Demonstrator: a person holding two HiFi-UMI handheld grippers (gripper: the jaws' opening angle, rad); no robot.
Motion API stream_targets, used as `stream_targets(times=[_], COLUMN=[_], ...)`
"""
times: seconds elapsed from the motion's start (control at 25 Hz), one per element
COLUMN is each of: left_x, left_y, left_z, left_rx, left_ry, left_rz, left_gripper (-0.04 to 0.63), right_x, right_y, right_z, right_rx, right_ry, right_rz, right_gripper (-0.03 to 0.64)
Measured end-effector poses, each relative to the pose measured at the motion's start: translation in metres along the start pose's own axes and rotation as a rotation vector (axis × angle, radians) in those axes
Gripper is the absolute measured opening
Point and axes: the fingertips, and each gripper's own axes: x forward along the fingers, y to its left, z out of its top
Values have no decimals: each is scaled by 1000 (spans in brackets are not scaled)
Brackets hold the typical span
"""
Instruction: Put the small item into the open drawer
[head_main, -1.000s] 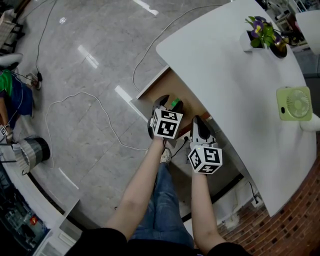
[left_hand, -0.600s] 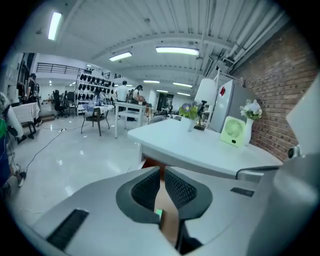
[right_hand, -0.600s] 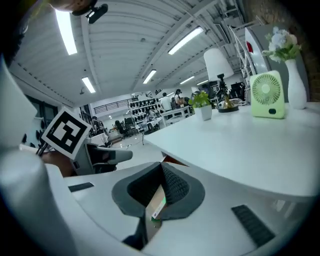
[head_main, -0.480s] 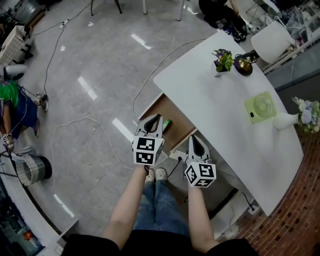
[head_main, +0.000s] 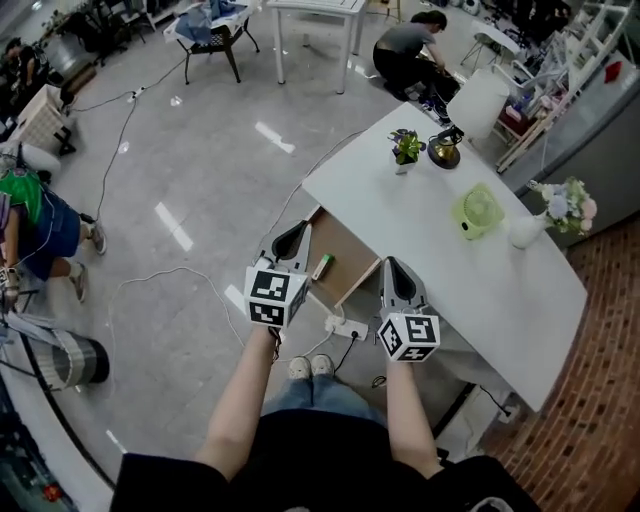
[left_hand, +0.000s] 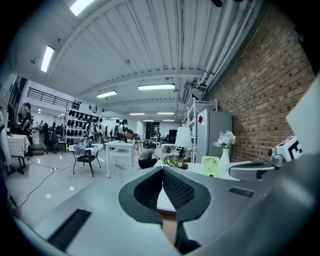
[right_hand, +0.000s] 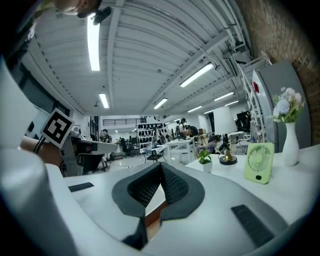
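Note:
The small item (head_main: 322, 266), a green and white stick, lies inside the open wooden drawer (head_main: 345, 272) under the white table (head_main: 470, 270). My left gripper (head_main: 291, 240) hangs above the drawer's left front corner, shut and empty, clear of the item. In the left gripper view its pads (left_hand: 150, 187) meet with nothing between them, and the left gripper (left_hand: 162, 170) points level across the room. My right gripper (head_main: 392, 270) is held over the table's near edge, right of the drawer. The right gripper view shows the right gripper (right_hand: 161, 166) shut and empty too.
On the table stand a potted plant (head_main: 405, 150), a dark gold ornament (head_main: 444, 148), a green fan (head_main: 478, 212) and a white vase of flowers (head_main: 528, 228). A power strip (head_main: 345, 327) and cables lie on the floor below the drawer. A person crouches (head_main: 410, 45) beyond the table.
The left gripper has drawn back and up from the drawer, leaving the green item lying inside. Both grippers are raised, and the head view now takes in far more of the room.

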Motion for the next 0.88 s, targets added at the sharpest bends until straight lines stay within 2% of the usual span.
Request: stream_targets(times=[0.16, 0.4, 0.88], left_x=[-28, -51, -63], left_y=[-12, -27, -35], left_z=[23, 29, 27], left_rx=[25, 35, 34], left_ry=[-52, -79, -84], left_rz=[-21, -43, -53], left_gripper=[23, 23, 23], right_x=[-22, -40, -50], right_y=[1, 1, 9], right_z=[30, 59, 61], right_rx=[-17, -45, -73], right_ry=[-74, -154, -147], right_rz=[-14, -33, -40], right_gripper=[2, 2, 0])
